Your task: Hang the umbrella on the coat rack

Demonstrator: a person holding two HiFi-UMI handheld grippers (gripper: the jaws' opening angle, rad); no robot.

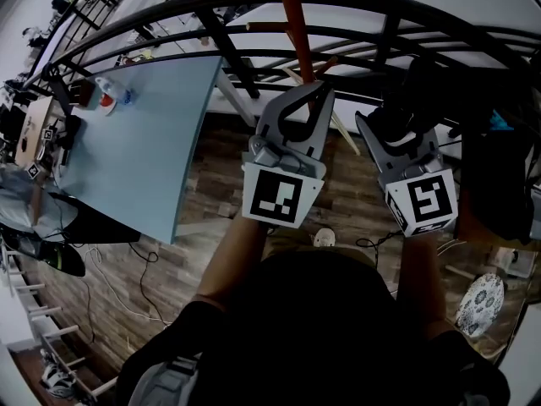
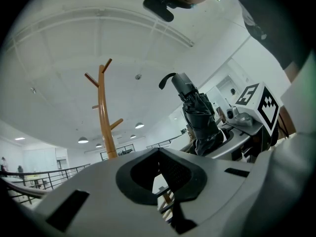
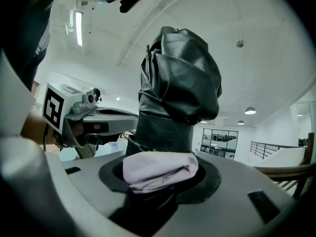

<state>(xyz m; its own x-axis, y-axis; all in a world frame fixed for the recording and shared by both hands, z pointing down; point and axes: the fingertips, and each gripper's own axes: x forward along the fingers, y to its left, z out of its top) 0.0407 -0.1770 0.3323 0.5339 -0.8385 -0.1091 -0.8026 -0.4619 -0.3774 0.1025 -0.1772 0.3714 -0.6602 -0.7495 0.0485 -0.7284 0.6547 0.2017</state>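
**Folded umbrella held just right of the coat rack**

The coat rack point(image 1: 296, 19) is a smooth, orange-brown wooden pole. The left gripper view shows its full shape point(image 2: 102, 117): tall and slightly curved, with short pegs angling upward from it. The head view shows only part of the pole from above.

The umbrella point(image 3: 180, 78) is folded into a short bundle of glossy black fabric in creased, overlapping folds. The right hand-held gripper point(image 3: 159, 174) is clamped on its lower part, its grey plastic jaws spread around the bundle. A soft, pale lilac fold of cloth fills the mouth of the jaws. Only the right gripper view shows this fold.

In the left gripper view the umbrella point(image 2: 197, 112) stands upright to the right of the coat rack and apart from it. A black strap loops from its top. In the head view it is a dark mass point(image 1: 414, 91) to the right of the pole, above the right hand-held gripper point(image 1: 397, 129).

The left hand-held gripper point(image 2: 159, 152) is closed and holds nothing. Its tips meet above a hollow lined with ribbed black pads. In the head view its tips point(image 1: 311, 90) lie just beside the pole.

Left of the coat rack in the head view is a flat, pale blue counter point(image 1: 144, 142). Behind the rack curves a black metal railing point(image 1: 169, 24), and below it is a wood-plank floor point(image 1: 211, 201).
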